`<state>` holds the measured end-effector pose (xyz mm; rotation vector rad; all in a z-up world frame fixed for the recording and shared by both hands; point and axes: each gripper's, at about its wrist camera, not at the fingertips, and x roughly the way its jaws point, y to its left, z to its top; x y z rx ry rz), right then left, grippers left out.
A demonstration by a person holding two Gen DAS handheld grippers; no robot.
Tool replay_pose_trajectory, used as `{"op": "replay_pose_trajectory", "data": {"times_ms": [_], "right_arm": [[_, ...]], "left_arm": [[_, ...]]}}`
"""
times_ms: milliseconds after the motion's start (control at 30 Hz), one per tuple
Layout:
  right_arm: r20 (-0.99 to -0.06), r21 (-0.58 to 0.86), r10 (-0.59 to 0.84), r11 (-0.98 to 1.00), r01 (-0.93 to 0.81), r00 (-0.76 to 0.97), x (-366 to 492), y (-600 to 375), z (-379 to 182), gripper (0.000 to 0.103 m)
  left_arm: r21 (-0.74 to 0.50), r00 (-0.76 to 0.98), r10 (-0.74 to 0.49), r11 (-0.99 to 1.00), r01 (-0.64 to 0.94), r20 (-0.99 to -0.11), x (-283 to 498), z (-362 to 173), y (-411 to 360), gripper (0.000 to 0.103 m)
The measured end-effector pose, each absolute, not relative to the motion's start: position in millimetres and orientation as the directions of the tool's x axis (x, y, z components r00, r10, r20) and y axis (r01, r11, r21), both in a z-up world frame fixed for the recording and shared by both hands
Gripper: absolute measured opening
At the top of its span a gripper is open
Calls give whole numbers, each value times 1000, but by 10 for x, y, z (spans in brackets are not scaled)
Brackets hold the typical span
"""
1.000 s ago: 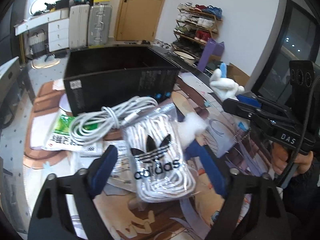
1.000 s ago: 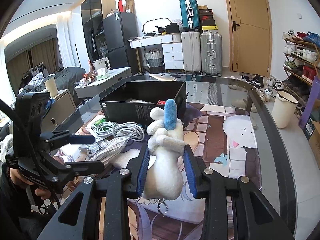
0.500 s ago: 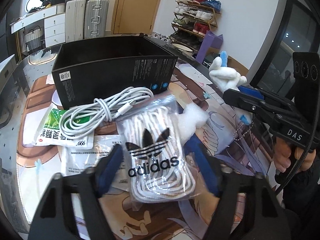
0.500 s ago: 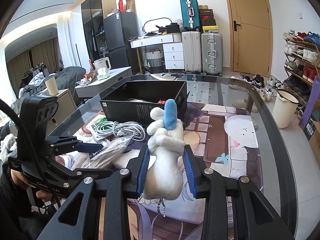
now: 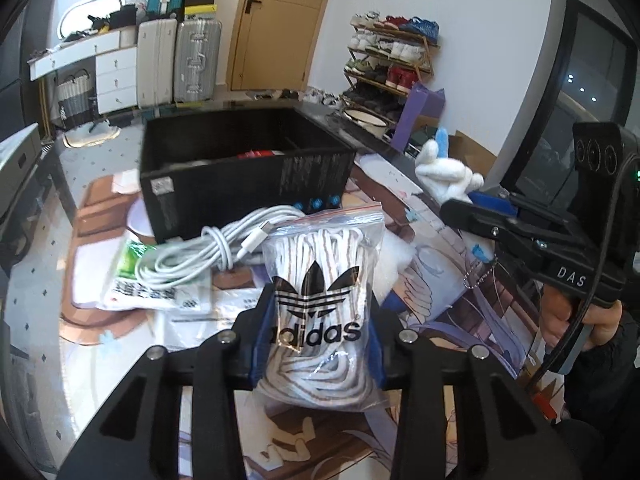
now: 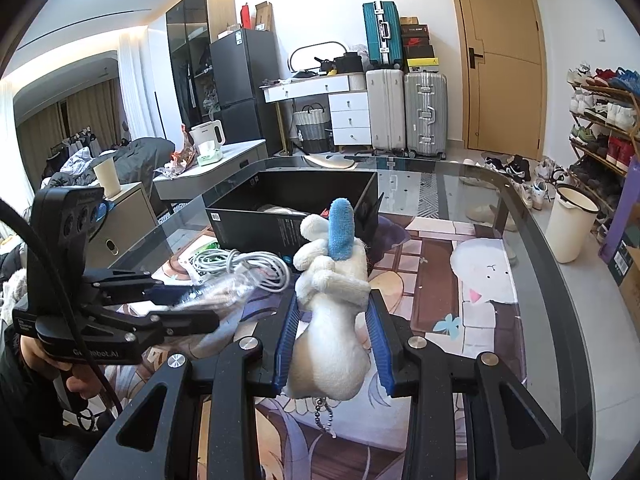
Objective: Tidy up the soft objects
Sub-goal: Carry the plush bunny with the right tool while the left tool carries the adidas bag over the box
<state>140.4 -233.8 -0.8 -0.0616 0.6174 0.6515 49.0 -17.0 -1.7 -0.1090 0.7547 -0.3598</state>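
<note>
white laces bagged and plush toy clamped over the glass surface

blue-padded jaws of the left gripper (image 5: pixel 318 336) were closing on a clear zip bag of white laces (image 5: pixel 320 300), which sat between the pads with both of them against its sides. the bag stood tilted up from the glass surface (image 6: pixel 532 280), its printed face toward the camera. the left gripper pointed downward toward the black box (image 5: pixel 244 176), and the hand on its handle (image 6: pixel 76 380) showed low at the left of the right wrist view, wrapped around the grip below the tool.

the right gripper (image 6: pixel 334 344) held a white plush toy (image 6: pixel 332 320) with a blue ear, jaws clenched on its body, the toy upright and lifted off the surface, a small bead chain hanging under it. the right hand (image 5: pixel 576 320) gripped its handle at the right edge of the left wrist view, a dark sleeve behind it.

only the left wrist view showed the bag's logo, the green-printed packet (image 5: pixel 148 280) and the papers under the coiled white cable (image 5: pixel 208 252), which lay just in front of the box. only the right wrist view showed the box open at the top, with something pale inside, and the white bucket (image 6: pixel 572 224) on the floor beyond the surface's far edge.
</note>
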Motion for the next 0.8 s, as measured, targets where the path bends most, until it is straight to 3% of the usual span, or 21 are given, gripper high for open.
{"op": "replay_pose_trajectory", "data": {"times_ms": [300, 800], "right_arm": [[-530, 143, 581, 779, -610, 617, 1387, -2251, 61, 34], [-522, 137, 590, 770, -623, 616, 1431, -2125, 126, 34]], "left_arm": [[-156, 762, -266, 964, 215, -590, 444, 201, 19, 38], [-167, 776, -258, 966, 197, -575, 465, 221, 106, 38]]}}
